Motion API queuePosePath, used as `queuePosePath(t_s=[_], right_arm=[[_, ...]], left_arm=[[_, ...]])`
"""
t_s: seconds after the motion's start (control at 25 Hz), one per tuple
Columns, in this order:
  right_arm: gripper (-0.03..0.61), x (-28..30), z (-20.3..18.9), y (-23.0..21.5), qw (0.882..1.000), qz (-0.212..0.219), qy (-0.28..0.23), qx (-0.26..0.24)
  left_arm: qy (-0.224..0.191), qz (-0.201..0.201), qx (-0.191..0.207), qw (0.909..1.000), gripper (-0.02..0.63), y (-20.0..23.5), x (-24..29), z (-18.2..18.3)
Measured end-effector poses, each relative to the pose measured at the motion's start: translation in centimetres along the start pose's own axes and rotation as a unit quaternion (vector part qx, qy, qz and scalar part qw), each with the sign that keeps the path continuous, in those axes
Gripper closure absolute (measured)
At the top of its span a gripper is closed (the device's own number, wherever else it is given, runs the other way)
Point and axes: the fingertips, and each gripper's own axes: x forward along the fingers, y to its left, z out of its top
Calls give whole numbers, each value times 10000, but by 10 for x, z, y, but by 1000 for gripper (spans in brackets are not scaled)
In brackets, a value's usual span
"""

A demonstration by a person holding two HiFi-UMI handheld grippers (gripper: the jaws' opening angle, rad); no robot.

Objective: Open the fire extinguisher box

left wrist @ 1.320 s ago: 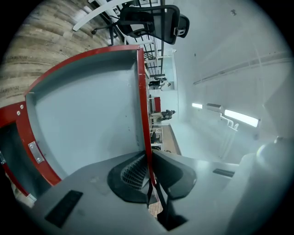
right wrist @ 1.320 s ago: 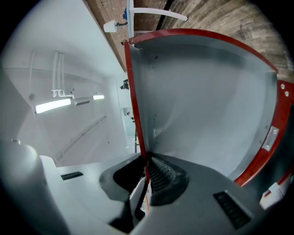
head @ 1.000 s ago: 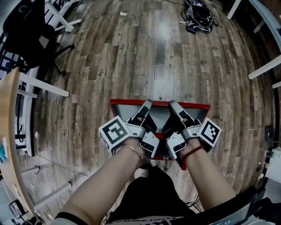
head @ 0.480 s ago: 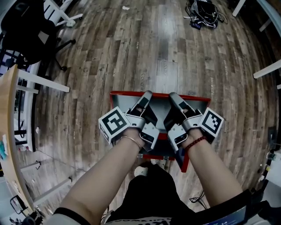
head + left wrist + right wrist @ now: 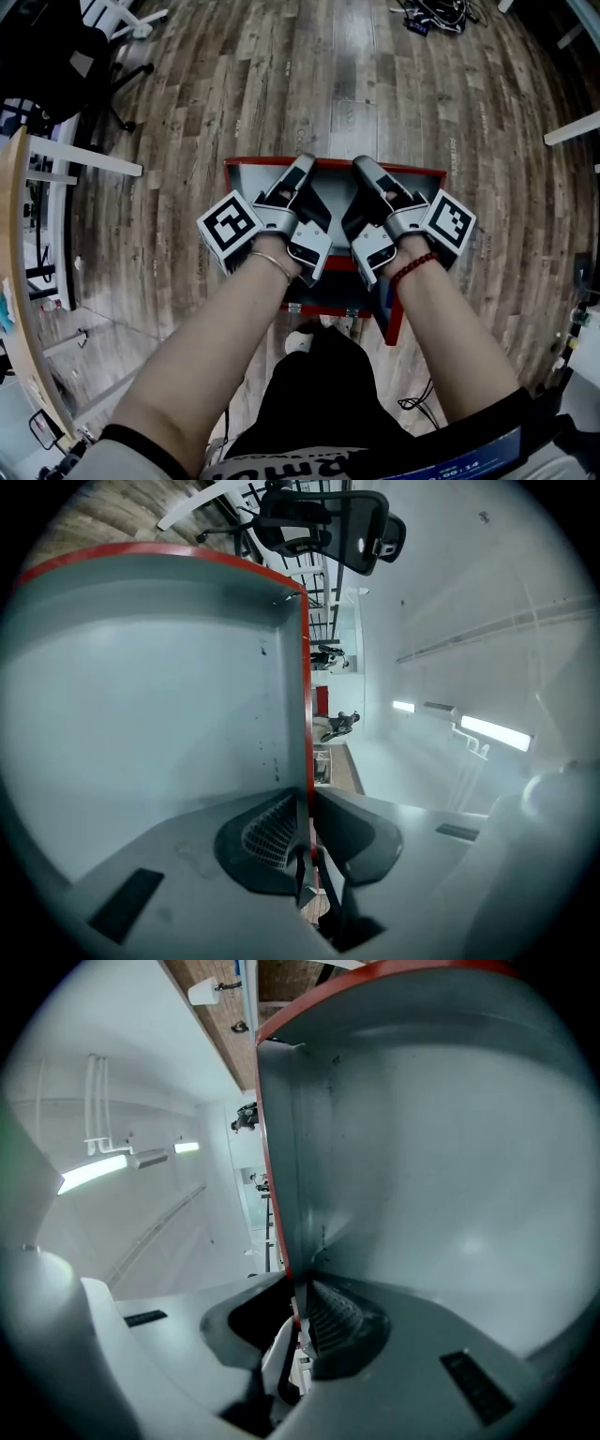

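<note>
Red box (image 5: 390, 317) is sitting on the wood floor (image 5: 281, 84), its grey-lined lid (image 5: 333, 187) tilting up above it. Only the gripper views are showing the grips. The left gripper (image 5: 305, 855) is clamping the lid's red edge. The right gripper (image 5: 295, 1321) is pinching that edge too, jaws easing apart. Only the head view is showing both above the box.

Box lid (image 5: 334, 184): we see a red edge, plain grey inside.
Marker cubes (image 5: 228, 228) (image 5: 450, 223): white, with black square patterns.
Floor (image 5: 281, 75): we see streaked brown-grey wood planks.
Bracelet (image 5: 411, 269): dark red beads.
</note>
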Motion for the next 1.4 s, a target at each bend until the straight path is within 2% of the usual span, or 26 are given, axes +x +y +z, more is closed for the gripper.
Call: queuePosePath(t_s=[0.2,0.48,0.6,0.76,1.0,1.24,1.4], right_arm=[[523,0,-1,2,9999,108,48,-26],[522,-3,-2,10,9993,286,28,-224],[485,-5,-5,17,9986,347,65,-403],[431,-10,-10,21,9986,271,112,-446],[426,-30,-14,17,9988,-6,-98,-482],[426,-58,-28,34,9968,-125,-229,-753],[426,-74,-48,68,9946,46,-280,-995]], left_arm=[[65,-190,-8,9998,568,-3,0,-2],[59,-160,-53,9998,568,-7,-1,-3],[75,-134,-77,9999,557,-9,-7,-4],[125,52,-58,9999,529,-6,-22,-6],[144,239,-18,9996,528,-7,-43,-5],[243,349,378,9984,529,-38,-70,-4],[439,23,413,9982,529,-76,-87,-13]])
